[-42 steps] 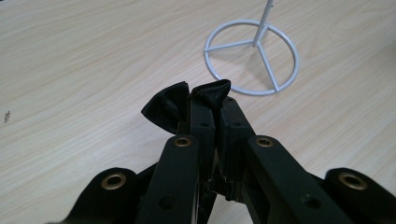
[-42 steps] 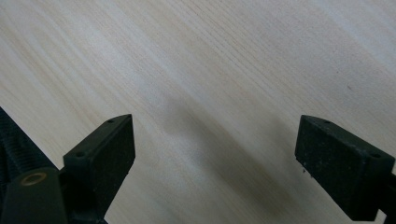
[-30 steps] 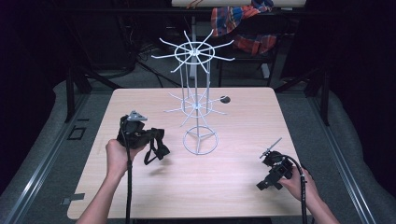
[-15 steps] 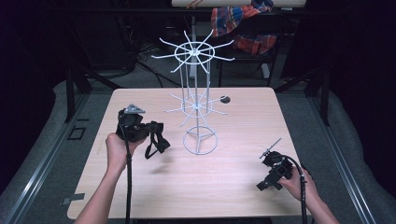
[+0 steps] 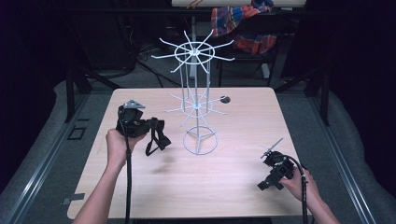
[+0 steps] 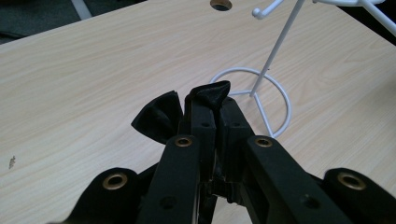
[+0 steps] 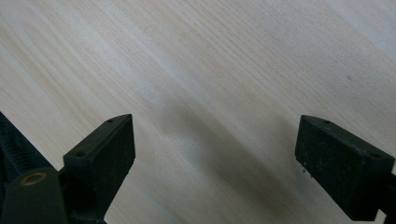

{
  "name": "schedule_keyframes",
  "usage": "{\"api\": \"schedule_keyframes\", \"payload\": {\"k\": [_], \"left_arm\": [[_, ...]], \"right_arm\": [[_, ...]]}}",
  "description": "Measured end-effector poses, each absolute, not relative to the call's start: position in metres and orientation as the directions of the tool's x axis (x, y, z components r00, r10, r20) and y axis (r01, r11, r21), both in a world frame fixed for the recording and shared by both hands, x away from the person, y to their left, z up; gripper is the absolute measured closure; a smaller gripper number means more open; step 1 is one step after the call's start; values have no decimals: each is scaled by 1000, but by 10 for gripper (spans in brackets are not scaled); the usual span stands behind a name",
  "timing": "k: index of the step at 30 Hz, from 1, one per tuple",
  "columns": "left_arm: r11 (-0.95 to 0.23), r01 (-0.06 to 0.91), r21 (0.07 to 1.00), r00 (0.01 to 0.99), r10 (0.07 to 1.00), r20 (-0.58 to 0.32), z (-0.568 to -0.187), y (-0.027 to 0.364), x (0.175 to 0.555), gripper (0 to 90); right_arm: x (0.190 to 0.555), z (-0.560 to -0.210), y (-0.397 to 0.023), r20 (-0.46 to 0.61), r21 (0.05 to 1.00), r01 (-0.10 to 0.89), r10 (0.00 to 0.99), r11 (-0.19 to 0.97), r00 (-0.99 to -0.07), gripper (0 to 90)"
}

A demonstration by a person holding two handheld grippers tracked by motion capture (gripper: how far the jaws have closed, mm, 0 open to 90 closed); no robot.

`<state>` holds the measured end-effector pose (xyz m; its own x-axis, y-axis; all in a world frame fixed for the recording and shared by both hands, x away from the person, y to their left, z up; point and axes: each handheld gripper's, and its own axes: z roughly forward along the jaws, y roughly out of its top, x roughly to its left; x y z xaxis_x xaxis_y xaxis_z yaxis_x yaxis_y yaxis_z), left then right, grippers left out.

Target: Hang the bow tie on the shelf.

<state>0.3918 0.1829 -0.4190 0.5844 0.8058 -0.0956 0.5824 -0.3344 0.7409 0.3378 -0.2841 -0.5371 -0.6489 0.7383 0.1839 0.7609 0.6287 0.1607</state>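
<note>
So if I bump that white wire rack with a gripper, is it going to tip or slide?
The white wire rack is tall and thin over a small ring base, so a high bump would probably tip it. It looks light and could slide on the smooth table. Its arms may flex.

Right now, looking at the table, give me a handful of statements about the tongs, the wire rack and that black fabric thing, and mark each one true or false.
1. The left tongs are shut on the black fabric piece. True.
2. The right tongs are shut on a hook. False: they are open over bare table with nothing between them.
3. The white wire rack stands upright on its ring base. True.
4. The black fabric piece hangs from one of the rack's arms. False: it is held in the left tongs, apart from the rack.
5. The rack lies between the two hands in the high view. True.
</note>
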Motion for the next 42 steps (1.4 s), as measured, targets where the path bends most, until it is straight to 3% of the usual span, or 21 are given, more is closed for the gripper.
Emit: {"api": "schedule_keyframes", "payload": {"k": [7,12,42], "left_arm": [[-328,586,740,580,808,-101,-420,181,395,870],[-328,587,740,581,807,-103,-418,180,397,870],[-280,595,753,555,821,-133,-387,181,409,876]], "right_arm": [[335,-539,-283,193,200,775,752,599,-631,120],[337,-536,-283,181,154,754,732,639,-657,121],[337,-536,-283,182,160,752,730,639,-659,121]]}}
